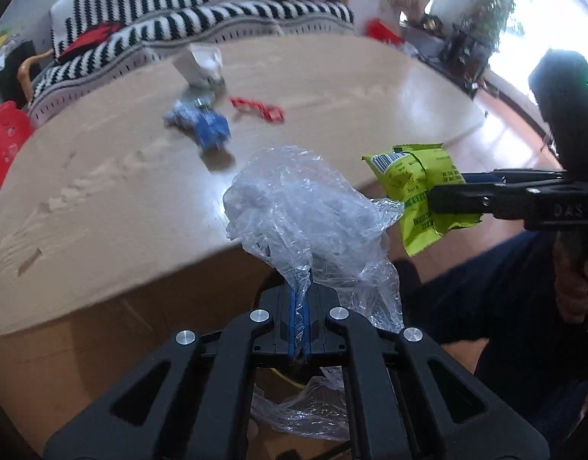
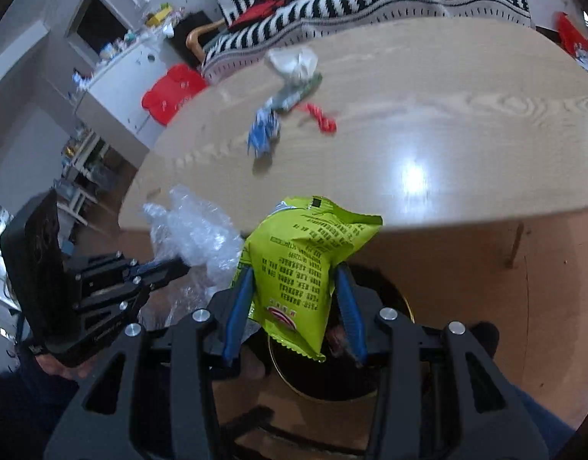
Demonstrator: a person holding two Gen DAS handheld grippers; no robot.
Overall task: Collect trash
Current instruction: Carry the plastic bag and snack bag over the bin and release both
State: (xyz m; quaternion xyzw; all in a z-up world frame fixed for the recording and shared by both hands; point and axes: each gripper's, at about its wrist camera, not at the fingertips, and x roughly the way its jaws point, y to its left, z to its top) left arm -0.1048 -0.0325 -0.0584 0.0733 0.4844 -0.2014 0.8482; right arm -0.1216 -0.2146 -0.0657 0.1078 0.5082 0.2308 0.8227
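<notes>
with my left claw (image 1: 299, 299) pinched tight on the clear plastic wrap (image 1: 305, 207) and my right claw (image 2: 294, 299) clamping the green snack bag (image 2: 305, 260), both just off the near edge of the table (image 2: 428, 115), i should centre each over the dark bin (image 2: 389, 379) beneath before letting go.
</notes>
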